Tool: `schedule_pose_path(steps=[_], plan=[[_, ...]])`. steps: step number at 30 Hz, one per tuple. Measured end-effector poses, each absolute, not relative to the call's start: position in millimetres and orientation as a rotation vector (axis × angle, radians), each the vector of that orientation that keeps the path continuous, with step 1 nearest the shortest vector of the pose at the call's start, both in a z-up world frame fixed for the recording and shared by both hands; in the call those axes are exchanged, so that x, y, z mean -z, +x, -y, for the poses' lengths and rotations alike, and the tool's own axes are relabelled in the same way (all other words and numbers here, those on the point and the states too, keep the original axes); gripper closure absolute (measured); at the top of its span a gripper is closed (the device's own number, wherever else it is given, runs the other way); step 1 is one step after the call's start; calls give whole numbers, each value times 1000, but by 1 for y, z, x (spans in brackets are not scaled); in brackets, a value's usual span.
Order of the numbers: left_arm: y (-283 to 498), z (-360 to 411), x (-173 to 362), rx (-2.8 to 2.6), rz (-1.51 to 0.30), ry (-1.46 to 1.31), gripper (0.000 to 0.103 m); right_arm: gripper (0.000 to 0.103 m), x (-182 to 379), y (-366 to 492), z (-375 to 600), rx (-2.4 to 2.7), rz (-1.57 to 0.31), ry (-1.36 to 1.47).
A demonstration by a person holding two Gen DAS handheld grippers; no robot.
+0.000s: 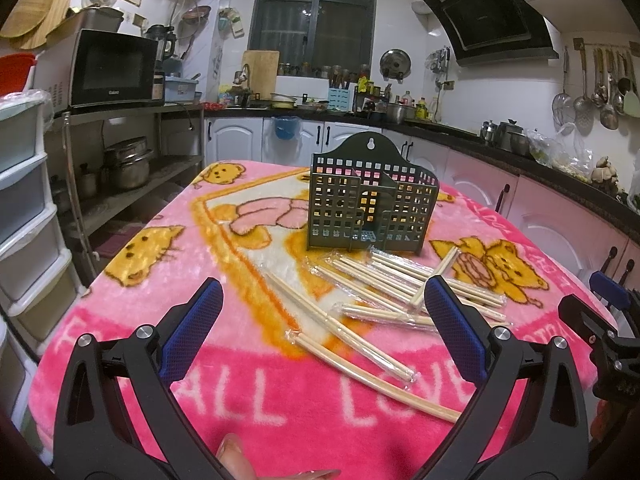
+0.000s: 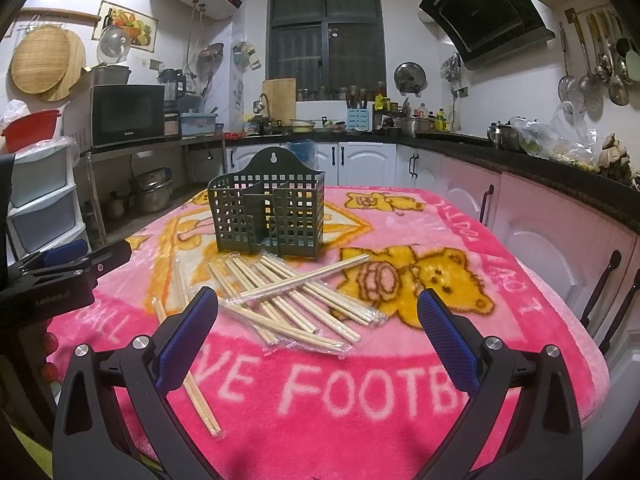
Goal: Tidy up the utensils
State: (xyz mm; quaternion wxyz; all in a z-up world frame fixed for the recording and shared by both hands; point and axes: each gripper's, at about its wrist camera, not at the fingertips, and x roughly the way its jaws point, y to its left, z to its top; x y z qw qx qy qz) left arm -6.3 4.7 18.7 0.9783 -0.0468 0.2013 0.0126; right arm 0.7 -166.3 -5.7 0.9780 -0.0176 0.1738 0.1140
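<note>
A dark green perforated utensil holder point(image 1: 370, 200) stands upright on the pink blanket-covered table point(image 1: 256, 404); it also shows in the right wrist view point(image 2: 268, 216). Several pairs of wooden chopsticks in clear wrappers point(image 1: 384, 292) lie scattered in front of it, also in the right wrist view point(image 2: 296, 300). My left gripper point(image 1: 324, 296) is open and empty, hovering above the near chopsticks. My right gripper point(image 2: 318, 308) is open and empty above the pile. Each gripper shows at the edge of the other's view: the right gripper point(image 1: 608, 320) and the left gripper point(image 2: 60, 276).
The table's front edge point(image 2: 560, 412) is close to both grippers. A white drawer unit point(image 1: 24, 208) stands at the left, and a metal shelf with a microwave point(image 1: 112, 68) and pots is behind it. Kitchen counters and cabinets point(image 2: 540, 200) run behind and to the right.
</note>
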Motion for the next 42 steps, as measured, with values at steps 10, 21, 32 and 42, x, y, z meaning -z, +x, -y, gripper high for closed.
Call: schedule_pose_path(steps=[10, 21, 32, 42], plan=[[0, -12, -15, -39, -406, -111, 10, 6, 7, 11, 162, -270, -374, -51], [16, -25, -12, -43, -452, -124, 10, 6, 14, 35, 154, -339, -466, -43], [43, -47, -4, -4, -538, -196, 10, 6, 19, 81, 159, -359, -582, -11], [77, -42, -8, 42, -572, -155, 10, 6, 12, 112, 165, -360, -618, 10]])
